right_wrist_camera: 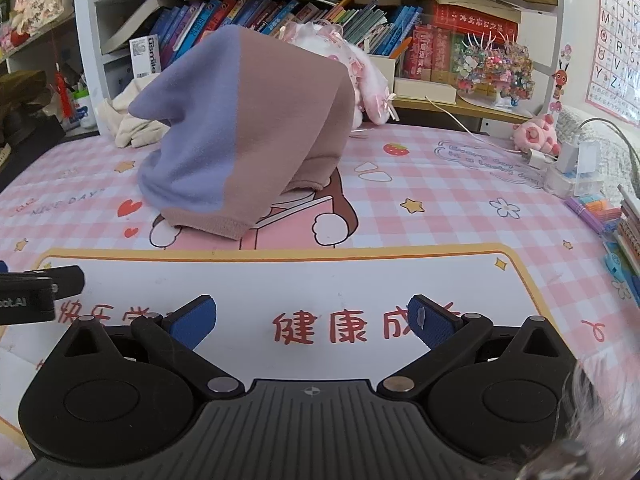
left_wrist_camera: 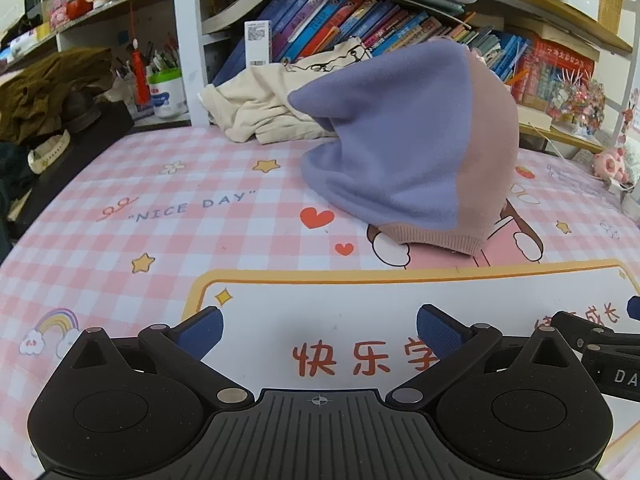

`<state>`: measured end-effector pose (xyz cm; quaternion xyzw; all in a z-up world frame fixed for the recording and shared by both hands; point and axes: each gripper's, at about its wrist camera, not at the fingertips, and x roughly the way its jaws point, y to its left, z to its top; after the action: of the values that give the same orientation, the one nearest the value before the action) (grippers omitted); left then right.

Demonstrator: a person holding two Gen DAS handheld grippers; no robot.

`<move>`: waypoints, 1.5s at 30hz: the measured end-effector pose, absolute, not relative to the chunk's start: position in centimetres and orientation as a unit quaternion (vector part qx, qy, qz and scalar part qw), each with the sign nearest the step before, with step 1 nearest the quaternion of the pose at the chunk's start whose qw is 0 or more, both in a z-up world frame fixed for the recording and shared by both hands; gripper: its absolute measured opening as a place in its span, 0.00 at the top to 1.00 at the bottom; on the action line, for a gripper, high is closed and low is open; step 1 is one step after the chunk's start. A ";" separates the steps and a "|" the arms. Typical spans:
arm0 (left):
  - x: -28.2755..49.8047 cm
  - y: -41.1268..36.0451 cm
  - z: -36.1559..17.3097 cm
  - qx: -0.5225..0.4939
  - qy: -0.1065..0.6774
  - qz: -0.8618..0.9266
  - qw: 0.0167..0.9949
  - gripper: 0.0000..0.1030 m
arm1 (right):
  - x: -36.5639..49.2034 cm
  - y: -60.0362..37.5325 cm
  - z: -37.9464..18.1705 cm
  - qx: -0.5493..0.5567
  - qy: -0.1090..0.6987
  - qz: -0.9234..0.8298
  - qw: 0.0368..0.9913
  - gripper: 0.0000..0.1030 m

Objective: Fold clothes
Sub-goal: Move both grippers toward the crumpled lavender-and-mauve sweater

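Observation:
A lilac and dusty-pink knitted garment [left_wrist_camera: 412, 152] stands heaped in a tall mound on the pink checked desk mat [left_wrist_camera: 160, 208]; its ribbed hem faces me. The right wrist view shows the same garment [right_wrist_camera: 248, 128] at centre left. Behind it lies a crumpled cream garment [left_wrist_camera: 260, 108], also seen as the cream garment [right_wrist_camera: 132, 124] at the left. My left gripper [left_wrist_camera: 320, 334] is open above the mat's white panel, well short of the mound, with nothing between its blue pads [left_wrist_camera: 200, 332]. My right gripper [right_wrist_camera: 314, 320] is open likewise, beside the left one.
Bookshelves [left_wrist_camera: 360, 16] full of books stand behind the desk. A dark olive pile [left_wrist_camera: 48, 88] and a pen pot [left_wrist_camera: 166, 92] sit at the left. A pink plush toy [right_wrist_camera: 536, 134], a charger with cable [right_wrist_camera: 568, 160] and stacked stationery [right_wrist_camera: 620, 220] crowd the right edge.

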<state>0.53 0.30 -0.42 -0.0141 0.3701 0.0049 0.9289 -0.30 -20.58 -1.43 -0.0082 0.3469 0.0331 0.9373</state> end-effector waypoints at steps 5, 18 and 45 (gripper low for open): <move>0.6 0.3 -0.4 -0.013 0.369 0.011 0.929 0.00 | -0.2 -20.6 -1.5 -0.008 0.349 0.034 0.936 0.00; 0.8 0.1 -0.6 -0.002 0.373 0.010 0.928 0.00 | 0.1 -20.5 -1.4 -0.010 0.350 0.042 0.936 0.00; 0.1 0.5 0.0 -0.006 0.373 -0.040 0.927 0.00 | -1.2 -19.3 -0.8 -0.003 0.341 0.086 0.936 0.00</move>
<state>0.06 0.53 0.04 -0.0064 0.3731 -0.0397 0.9269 -1.18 -19.26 -0.79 -0.0033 0.3409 0.0855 0.9362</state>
